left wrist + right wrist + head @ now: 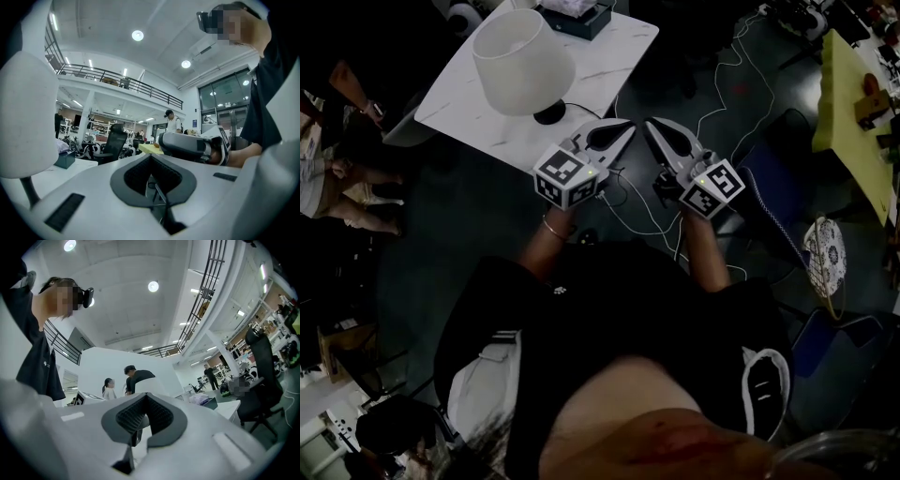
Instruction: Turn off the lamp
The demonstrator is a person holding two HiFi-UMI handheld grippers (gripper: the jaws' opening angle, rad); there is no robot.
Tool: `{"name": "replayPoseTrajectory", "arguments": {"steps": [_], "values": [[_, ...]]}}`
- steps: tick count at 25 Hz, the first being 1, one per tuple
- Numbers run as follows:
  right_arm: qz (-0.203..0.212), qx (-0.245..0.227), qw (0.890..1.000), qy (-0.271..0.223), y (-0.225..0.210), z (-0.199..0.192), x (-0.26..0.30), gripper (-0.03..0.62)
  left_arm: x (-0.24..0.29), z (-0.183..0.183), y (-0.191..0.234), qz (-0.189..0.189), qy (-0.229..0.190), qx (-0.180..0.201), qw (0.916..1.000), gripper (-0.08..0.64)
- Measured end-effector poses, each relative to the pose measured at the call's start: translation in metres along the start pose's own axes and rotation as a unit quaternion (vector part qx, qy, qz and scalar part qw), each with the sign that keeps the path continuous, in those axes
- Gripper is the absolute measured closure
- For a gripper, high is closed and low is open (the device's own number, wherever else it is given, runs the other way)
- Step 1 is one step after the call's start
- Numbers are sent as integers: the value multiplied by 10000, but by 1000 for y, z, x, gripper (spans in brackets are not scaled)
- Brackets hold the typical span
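The white table lies ahead of both sets of fingertips, and the table lamp stands on it, ahead and to the left of the left gripper, well apart from the right gripper. Its long axis runs upright from the dark round base, the part nearest the left tips, up a thin stem to the pale drum shade, whose open top points at the ceiling. Both grippers hover off the table's near edge with their fingers pressed together on nothing, tips nearly side by side and aimed toward the table. The shade shows no clear glow, so the scene fits a lamp waiting to be switched off as well as one already dark. No switch is visible. In my judgement, any press goes best with one closed pair of tips used as a single blunt point, pushed gently down or along the base so the top-heavy lamp does not tip
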State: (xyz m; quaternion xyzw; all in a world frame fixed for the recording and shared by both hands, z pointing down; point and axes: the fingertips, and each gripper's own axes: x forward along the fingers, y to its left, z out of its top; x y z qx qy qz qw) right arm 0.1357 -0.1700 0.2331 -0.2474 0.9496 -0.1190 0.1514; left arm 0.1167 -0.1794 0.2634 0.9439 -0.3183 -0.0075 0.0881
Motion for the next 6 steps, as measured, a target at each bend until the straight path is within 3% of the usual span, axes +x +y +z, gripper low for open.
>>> {"name": "replayPoseTrajectory", "arguments": {"steps": [6], "values": [[-29, 72, 10000, 32, -2, -5, -4, 592, 0, -5, 3, 90, 43, 15, 9999, 554]]}}
